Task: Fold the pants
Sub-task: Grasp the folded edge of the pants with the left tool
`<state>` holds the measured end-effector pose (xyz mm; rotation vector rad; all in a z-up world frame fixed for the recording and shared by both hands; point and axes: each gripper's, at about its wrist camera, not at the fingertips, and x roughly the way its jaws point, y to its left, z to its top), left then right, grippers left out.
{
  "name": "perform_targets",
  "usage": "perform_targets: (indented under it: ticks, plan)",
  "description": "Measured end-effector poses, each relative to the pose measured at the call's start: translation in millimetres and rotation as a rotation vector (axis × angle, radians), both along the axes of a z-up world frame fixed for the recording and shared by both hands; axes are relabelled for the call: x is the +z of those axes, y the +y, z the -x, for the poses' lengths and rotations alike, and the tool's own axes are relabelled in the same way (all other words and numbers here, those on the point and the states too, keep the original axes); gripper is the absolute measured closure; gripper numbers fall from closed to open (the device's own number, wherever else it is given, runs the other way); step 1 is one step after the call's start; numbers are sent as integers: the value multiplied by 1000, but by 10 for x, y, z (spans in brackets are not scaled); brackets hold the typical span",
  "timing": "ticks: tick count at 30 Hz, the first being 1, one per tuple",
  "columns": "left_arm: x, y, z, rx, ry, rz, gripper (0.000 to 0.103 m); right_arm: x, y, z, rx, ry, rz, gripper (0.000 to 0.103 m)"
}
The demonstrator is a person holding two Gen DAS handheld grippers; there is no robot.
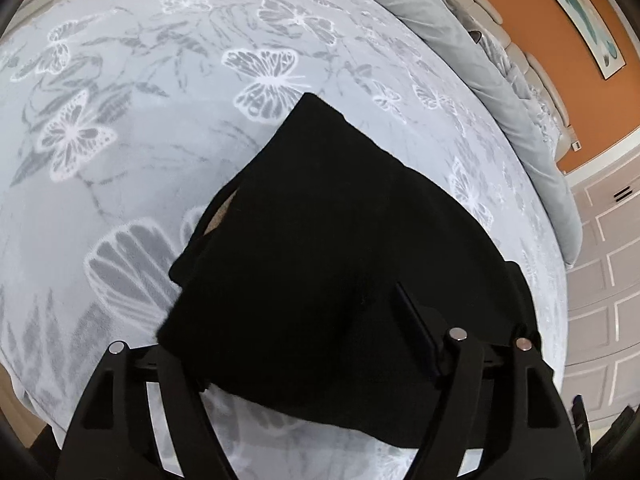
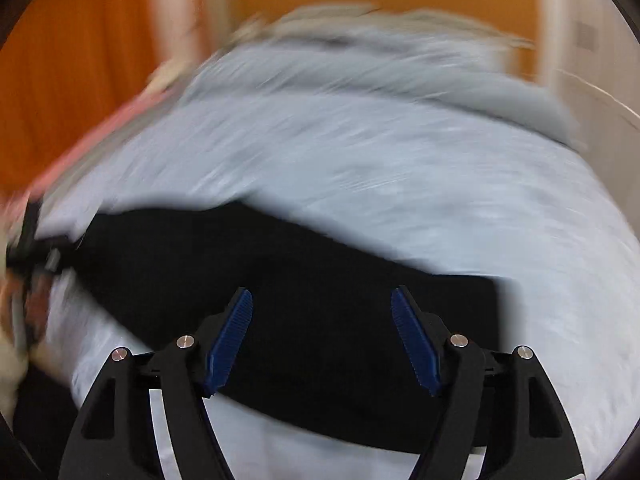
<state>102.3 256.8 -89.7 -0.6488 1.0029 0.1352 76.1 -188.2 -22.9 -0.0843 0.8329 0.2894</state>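
1. From my left wrist camera I see the black pants [image 1: 320,248] lying folded into a compact bundle on the bed, on a pale blue blanket [image 1: 132,184] printed with white and grey butterflies.
2. My left hand-held gripper [image 1: 304,344] sits low over the near end of the pants. Its right finger [image 1: 416,332] shows against the dark cloth; the left finger is hidden behind the fabric, so I cannot see a pad pressing on anything. The jaws stand wide apart, and I read them as released.
3. At the left edge of the bundle the layers gape a little, and a small tan patch [image 1: 220,216] shows in the gap.
4. Beyond the blanket a grey bolster-like pillow [image 1: 480,64] runs along the far side of the bed, in front of an orange wall [image 1: 532,32] with a framed picture [image 1: 580,16].
5. The right wrist view is smeared with motion blur. My right hand-held gripper [image 2: 322,336] is spread wide, both blue ribbed pads [image 2: 230,340] clear, nothing clamped between them.
6. In that view the pants [image 2: 320,264] lie as a dark band across the blanket [image 2: 400,160], beneath and beyond the fingertips.
7. At the far left edge there is a blurred dark shape [image 2: 32,256] I cannot identify.
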Motion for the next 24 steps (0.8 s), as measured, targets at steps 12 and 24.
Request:
perform_targets:
  ticks: [12,24]
  plan:
    - [-61,127,-39,-9,-9,125,25,-332,1064,-346,89,28,98,87]
    - [-65,156,-39,-12,-23,158,27,-121,1197,-279,141,0,-38,32]
